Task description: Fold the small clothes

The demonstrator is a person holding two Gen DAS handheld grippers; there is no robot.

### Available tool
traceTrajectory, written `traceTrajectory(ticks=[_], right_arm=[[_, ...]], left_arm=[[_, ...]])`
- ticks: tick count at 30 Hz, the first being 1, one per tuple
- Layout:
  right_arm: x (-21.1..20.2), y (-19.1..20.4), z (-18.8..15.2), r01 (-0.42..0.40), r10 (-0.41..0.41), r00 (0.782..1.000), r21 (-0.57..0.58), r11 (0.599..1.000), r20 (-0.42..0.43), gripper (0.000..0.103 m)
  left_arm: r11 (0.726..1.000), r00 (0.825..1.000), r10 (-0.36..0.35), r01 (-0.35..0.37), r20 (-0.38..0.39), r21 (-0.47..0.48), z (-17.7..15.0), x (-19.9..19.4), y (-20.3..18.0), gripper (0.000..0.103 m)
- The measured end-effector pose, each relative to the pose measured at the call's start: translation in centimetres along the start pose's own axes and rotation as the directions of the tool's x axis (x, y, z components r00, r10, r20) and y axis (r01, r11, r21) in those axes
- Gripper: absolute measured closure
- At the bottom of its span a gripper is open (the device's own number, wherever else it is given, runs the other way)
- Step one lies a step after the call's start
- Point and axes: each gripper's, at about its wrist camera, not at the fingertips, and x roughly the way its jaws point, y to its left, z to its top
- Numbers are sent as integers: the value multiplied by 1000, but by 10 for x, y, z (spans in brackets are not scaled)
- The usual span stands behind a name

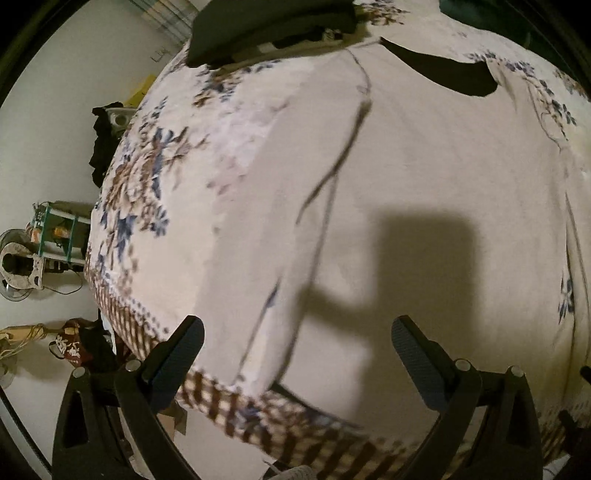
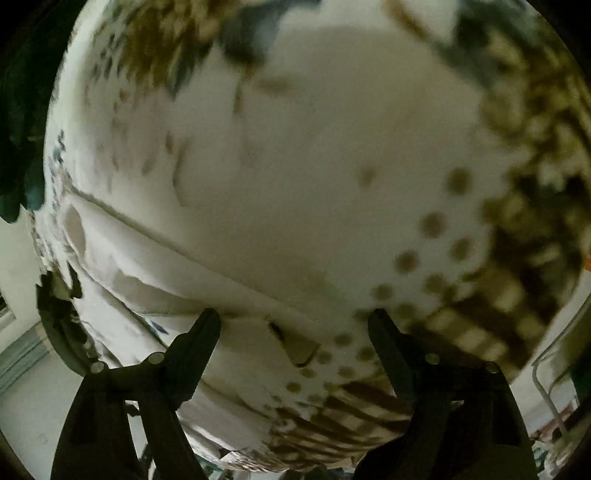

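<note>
Across most of the left wrist frame: white garment (image 1: 406,166) spread on floral bedsheet (image 1: 147,177) | left gripper (image 1: 297,343) fingers apart, empty | right gripper (image 2: 294,325) spread wide, blurred white cloth below.

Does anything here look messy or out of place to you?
The white garment lies spread on the floral bedcover, mostly flat, with a long crease running down its left part. Dark clothes sit bunched at the far edge. Both grippers have their jaws open, holding nothing. No damage or spill shows.
</note>
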Motion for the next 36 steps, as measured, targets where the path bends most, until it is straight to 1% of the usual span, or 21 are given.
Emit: traceTrajectory(ticks=[1,2,3,4,7,10,14,16,17,18,19,20,21,23,24,26,29,31,34,35,36], right_arm=[[6,4,-4,4,-4,1000,-9,1000,2,33],[11,8,-8,12,-12,1000,-20,1000,7,53],[14,10,-11,21,-21,1000,-33,999,16,67],[15,11,-14,25,-23,999,-43,999,35,93],[-2,11,-21,46,-33,991,-99,994,132,93],[-40,13,-23,88,-42,967,-177,980,250,93],[-96,18,-22,152,-41,913,-245,958,406,94],[-118,30,-17,188,-41,876,-262,947,480,94],[-121,34,-12,227,-60,862,-277,934,503,93],[-112,35,-3,289,-116,860,-287,913,497,93],[-112,39,13,326,-169,869,-282,902,465,86],[-102,28,27,352,-233,886,-254,901,401,73],[-85,10,43,354,-284,905,-191,916,315,66],[-86,-21,55,258,-237,941,-59,964,240,59],[-90,-34,57,202,-193,952,-13,979,238,55],[-94,-48,60,101,-108,959,39,994,260,38],[-84,-66,83,-81,47,962,114,990,270,34],[-69,-71,102,-139,99,962,146,979,254,34],[-39,-57,117,-207,166,957,160,965,237,34],[-32,-47,109,-205,166,956,146,968,240,36],[-28,-34,108,-189,154,953,117,975,260,43]], left_arm=[[1000,1000,-2,2,-4,2,2,2,-5,0],[1000,1000,-5,5,-7,8,4,3,-11,0],[1000,1000,-3,3,-6,13,6,3,-14,0],[1000,1000,-1,1,-3,19,8,2,-17,0],[1000,1000,0,0,14,27,13,-4,-20,0],[1000,999,-8,7,40,22,18,-11,-18,0],[1000,998,-29,29,53,4,21,-15,-15,0],[999,998,-35,35,56,-2,21,-14,-15,0],[999,998,-38,38,52,-2,20,-12,-17,0],[999,998,-38,38,46,-2,19,-10,-18,0],[999,998,-43,43,36,-5,17,-6,-19,0],[999,998,-47,48,28,-7,15,-5,-20,0],[999,998,-51,52,22,-7,13,-3,-21,0],[999,998,-54,54,17,0,9,-2,-23,0],[999,998,-53,53,18,5,7,-2,-24,0],[999,998,-52,51,18,13,4,-2,-23,0],[999,999,-43,43,6,11,-1,3,-20,0],[999,999,-37,37,-2,-3,-2,6,-15,0],[999,999,-37,37,0,-27,-4,8,-9,0],[999,999,-37,37,4,-32,-4,9,-6,0],[999,999,-36,36,8,-39,-3,10,-3,0]])
